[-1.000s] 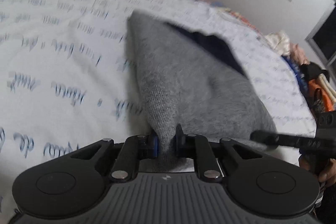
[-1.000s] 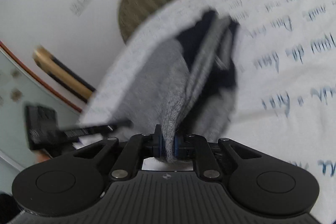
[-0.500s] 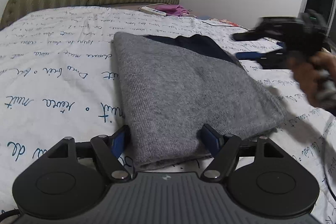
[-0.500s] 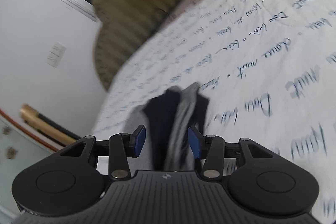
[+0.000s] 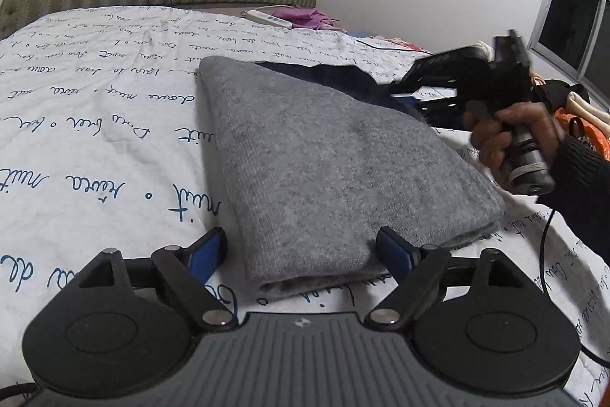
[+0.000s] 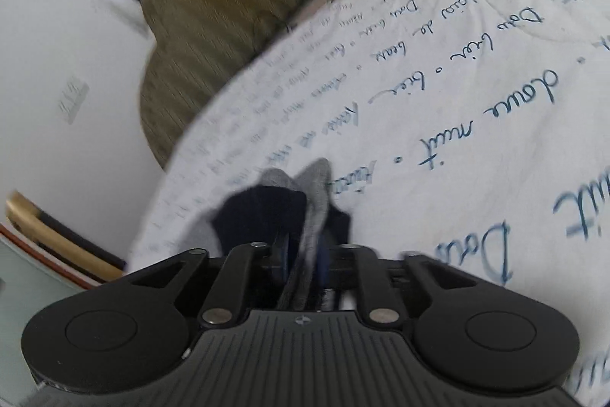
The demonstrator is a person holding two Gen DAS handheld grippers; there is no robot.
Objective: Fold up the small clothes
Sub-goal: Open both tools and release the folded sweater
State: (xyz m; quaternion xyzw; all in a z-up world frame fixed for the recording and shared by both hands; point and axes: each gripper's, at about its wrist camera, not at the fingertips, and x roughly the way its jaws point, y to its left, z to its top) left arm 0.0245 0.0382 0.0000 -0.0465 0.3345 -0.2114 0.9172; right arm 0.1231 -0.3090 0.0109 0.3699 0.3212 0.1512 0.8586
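The folded grey garment (image 5: 328, 170) lies flat on my white script-printed bedsheet (image 5: 95, 147). My left gripper (image 5: 301, 246) has just been opening: its jaws stand wide either side of the garment's near edge, pads clear. My right gripper (image 6: 301, 258) has just been closing, its pads pressing grey and dark fabric.

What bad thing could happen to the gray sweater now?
1. The right gripper has just been closing, with a far edge of the gray sweater between its fingers; a pull might drag the neat fold open.
2. The left gripper has just opened wide and presses on nothing, so the near end lies loose and could slide on the bedsheet.
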